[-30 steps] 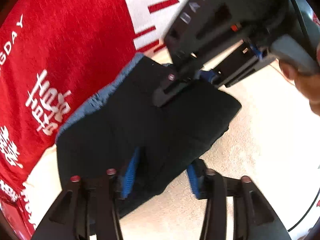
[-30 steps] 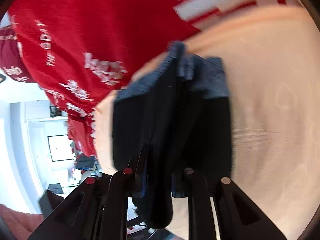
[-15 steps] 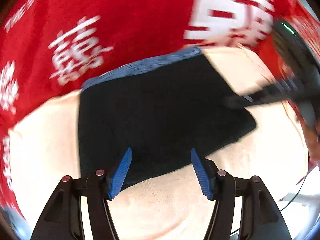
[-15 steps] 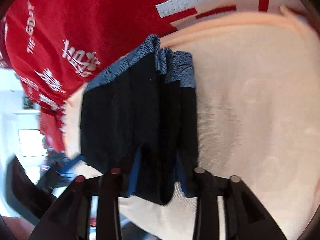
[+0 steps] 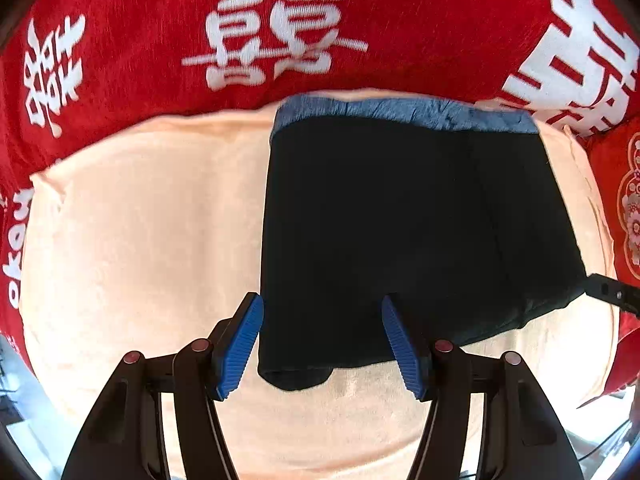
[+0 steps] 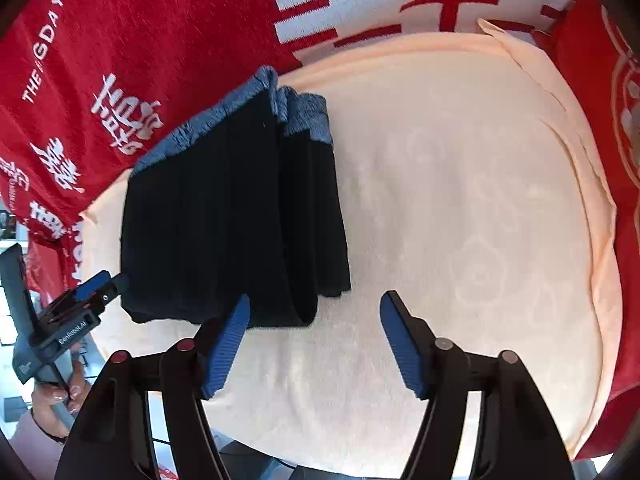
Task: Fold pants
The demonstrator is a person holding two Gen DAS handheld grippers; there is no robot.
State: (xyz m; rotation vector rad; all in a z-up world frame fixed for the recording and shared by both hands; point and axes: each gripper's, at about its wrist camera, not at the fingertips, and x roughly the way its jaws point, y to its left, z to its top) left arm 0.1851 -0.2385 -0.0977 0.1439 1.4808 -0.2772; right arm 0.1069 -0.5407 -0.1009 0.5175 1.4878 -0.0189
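The left gripper (image 5: 322, 340) hangs above the near edge of the pants (image 5: 400, 232) with its jaws opening; the dark cloth shows between the blue pads (image 5: 240, 344), but they do not press on it, so it holds nothing. The right gripper (image 6: 314, 340) is also opening, and between its pads there is only the pale towel (image 6: 460, 200); the near corner of the pants (image 6: 232, 220) lies just beside its left pad.

The pants lie folded into a compact dark block on the peach towel, with the blue-grey waistband (image 5: 400, 114) at the far side, close to the red blanket (image 5: 160, 40) with white characters. In the right wrist view several layers are stacked, and the top flap makes a loose curl at the near end.

In my judgement the fold is nearly finished. The risk now is that this curled flap springs open, because nothing presses it down. Also a pad rising close to the edge could catch the cloth and drag one layer out, and then the stack would become uneven.
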